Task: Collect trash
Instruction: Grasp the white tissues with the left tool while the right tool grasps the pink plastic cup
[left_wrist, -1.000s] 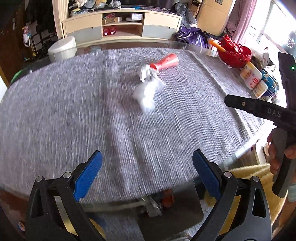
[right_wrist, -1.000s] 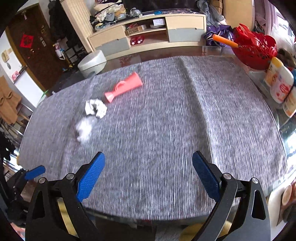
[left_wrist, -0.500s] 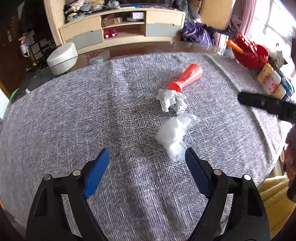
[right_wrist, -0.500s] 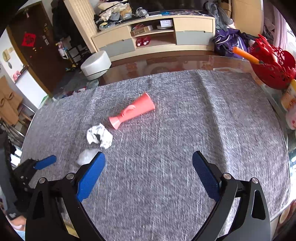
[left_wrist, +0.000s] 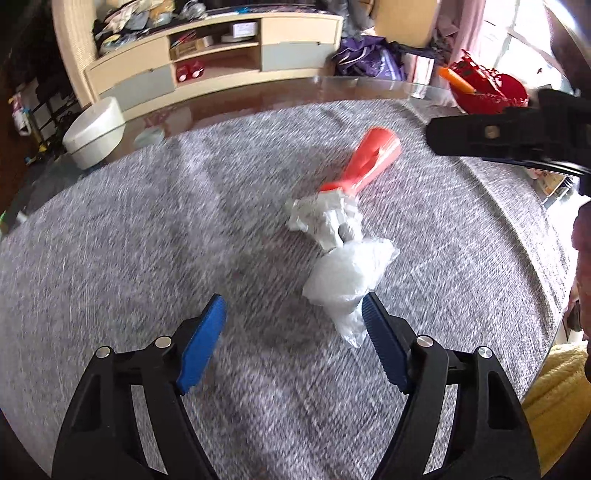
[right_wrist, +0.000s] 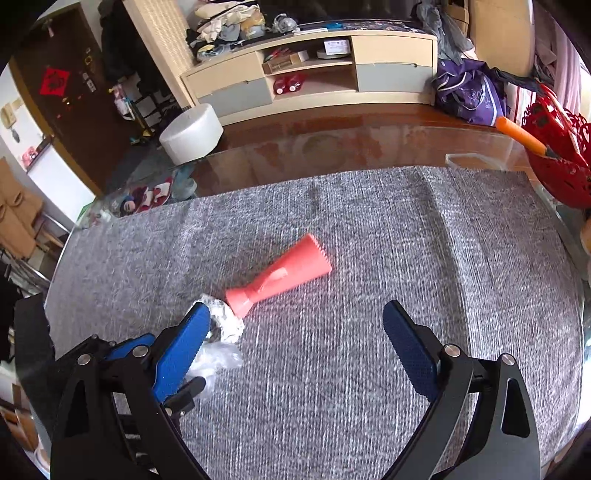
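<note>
On the grey table cloth (left_wrist: 147, 258) lie a clear plastic bag (left_wrist: 351, 273), a crumpled white paper (left_wrist: 325, 218) just beyond it, and a coral plastic cone (left_wrist: 369, 162) on its side. My left gripper (left_wrist: 293, 332) hangs over the cloth with its jaws closing. The bag's thin tail sits just inside the right-hand pad (left_wrist: 384, 343), and the pads do not press on it. My right gripper (right_wrist: 295, 343) is open and empty, short of the cone (right_wrist: 280, 277). The paper (right_wrist: 225, 321) and bag (right_wrist: 218, 360) lie by its left-hand finger (right_wrist: 181, 347).
A red basket (right_wrist: 554, 162) with an orange handle stands at the table's right edge. Bare glass tabletop (right_wrist: 332, 147) shows beyond the cloth. A white round roll (left_wrist: 94, 133) and a low cabinet (left_wrist: 221, 55) stand on the floor behind. A yellow cushion (left_wrist: 554, 391) lies at lower right.
Both grippers have moved forward over the table towards the trash. The left jaws have narrowed, and the plastic bag now lies against the left gripper's right-hand pad.
</note>
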